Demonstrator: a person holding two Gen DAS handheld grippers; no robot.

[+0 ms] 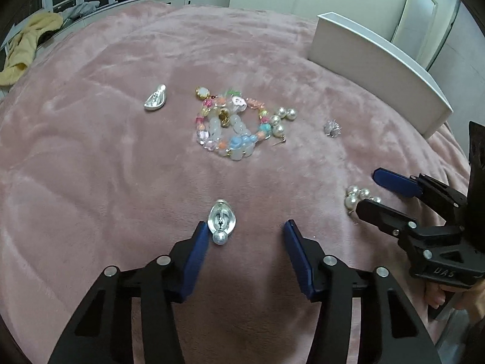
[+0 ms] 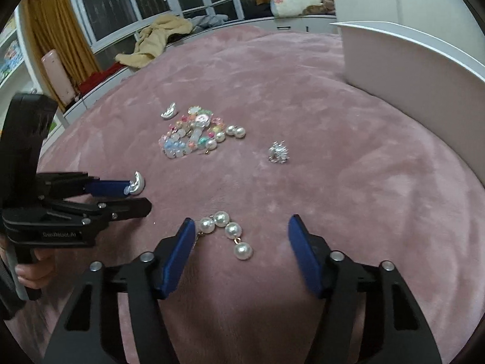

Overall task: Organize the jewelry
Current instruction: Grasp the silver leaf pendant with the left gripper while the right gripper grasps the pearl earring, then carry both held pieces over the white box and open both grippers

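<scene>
A pink plush blanket (image 1: 121,151) covers a bed, with jewelry scattered across it. The left gripper (image 1: 245,233) rests low over the blanket with its blue-padded fingers spread apart, holding nothing. A silver shell-shaped earring (image 1: 220,218) lies just beside the inner side of its left finger, close to the tip; whether they touch cannot be told.

The right gripper (image 2: 241,229) also has its fingers spread apart and empty. A pearl earring (image 2: 227,230), four white pearls in a curved string, lies on the blanket between those fingers, nearer the left one.

Farther out, near the middle of the blanket, sits a pile of beaded bracelets (image 1: 225,124) in pastel pink, blue, white and gold. A second pearl earring (image 1: 282,119) lies against the pile's right side. A second silver shell earring (image 1: 155,101) lies to the pile's left, apart from it. A small sparkly silver brooch (image 1: 332,128) lies alone to the right of the pile.

A white box (image 1: 372,60) stands on the blanket's far right edge. Beyond the bed, a yellow garment (image 2: 157,39) is heaped on a window ledge.
</scene>
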